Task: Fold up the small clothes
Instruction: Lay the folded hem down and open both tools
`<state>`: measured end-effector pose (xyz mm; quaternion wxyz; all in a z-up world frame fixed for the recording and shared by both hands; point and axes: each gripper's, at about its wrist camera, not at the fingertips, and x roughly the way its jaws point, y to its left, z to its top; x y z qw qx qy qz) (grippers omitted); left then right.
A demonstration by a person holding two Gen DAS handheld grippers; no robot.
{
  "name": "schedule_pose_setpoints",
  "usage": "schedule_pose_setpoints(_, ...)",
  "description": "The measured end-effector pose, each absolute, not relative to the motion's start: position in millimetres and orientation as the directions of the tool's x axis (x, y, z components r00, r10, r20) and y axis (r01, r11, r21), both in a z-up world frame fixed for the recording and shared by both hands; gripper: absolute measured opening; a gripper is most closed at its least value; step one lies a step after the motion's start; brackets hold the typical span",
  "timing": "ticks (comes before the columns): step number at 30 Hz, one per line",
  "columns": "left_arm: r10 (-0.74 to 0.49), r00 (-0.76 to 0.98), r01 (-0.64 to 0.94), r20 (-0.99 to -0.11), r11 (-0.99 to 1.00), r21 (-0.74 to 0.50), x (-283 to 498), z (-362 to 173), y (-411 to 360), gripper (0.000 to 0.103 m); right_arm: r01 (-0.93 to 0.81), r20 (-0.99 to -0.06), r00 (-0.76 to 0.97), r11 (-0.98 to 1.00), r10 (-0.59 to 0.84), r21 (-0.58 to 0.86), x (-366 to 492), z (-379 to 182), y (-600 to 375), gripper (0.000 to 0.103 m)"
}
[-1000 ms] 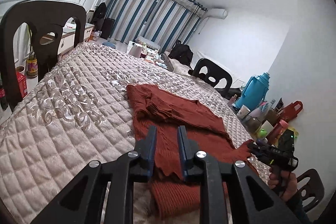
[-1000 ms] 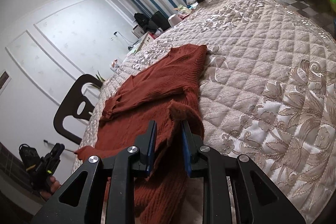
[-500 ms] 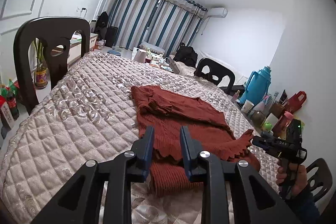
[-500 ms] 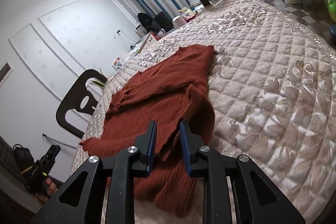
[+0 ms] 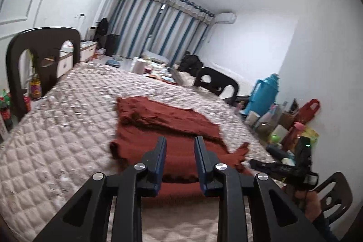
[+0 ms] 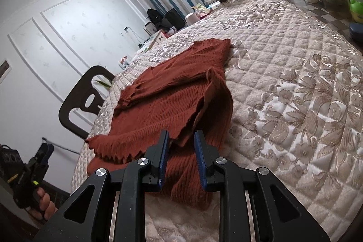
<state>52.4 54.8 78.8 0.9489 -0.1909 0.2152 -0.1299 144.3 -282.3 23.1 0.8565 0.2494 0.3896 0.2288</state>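
Tongs first: logged left tongs (image 5: 179,140) parted, nothing between, hovering over near edge of rust knit sweater (image 5: 158,126). Logged right tongs (image 6: 181,135) pinching zigzag hem (image 6: 118,152), raised off quilt. Found sweater part-folded, lying mid quilted tabletop (image 6: 295,83). Judged light, floppy, stretchy, not slippery, not fragile; best gripped at hem corners or shoulders, both layers together.
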Motion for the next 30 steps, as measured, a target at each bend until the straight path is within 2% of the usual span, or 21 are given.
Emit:
schedule_pose_setpoints(6, -0.386, 0.864, 0.225, -0.323, 0.87, -0.439, 50.4, 84.9, 41.4, 0.028, -0.201, -0.567, 0.595, 0.788, 0.57, 0.582, 137.8, 30.9, -276.8, 0.023)
schedule_pose_setpoints(17, -0.237, 0.906, 0.06, -0.35, 0.892, -0.448, 49.4, 73.6, 92.9, 0.028, -0.217, -0.59, 0.555, 0.787, 0.586, 0.577, 154.5, 23.1, -250.1, 0.023)
schedule_pose_setpoints(30, -0.164, 0.911, -0.016, -0.377, 0.902, -0.432, 59.2, 66.4, 115.5, 0.028, -0.243, -0.607, 0.509, 0.778, 0.61, 0.579, 173.6, 14.0, -221.3, 0.023)
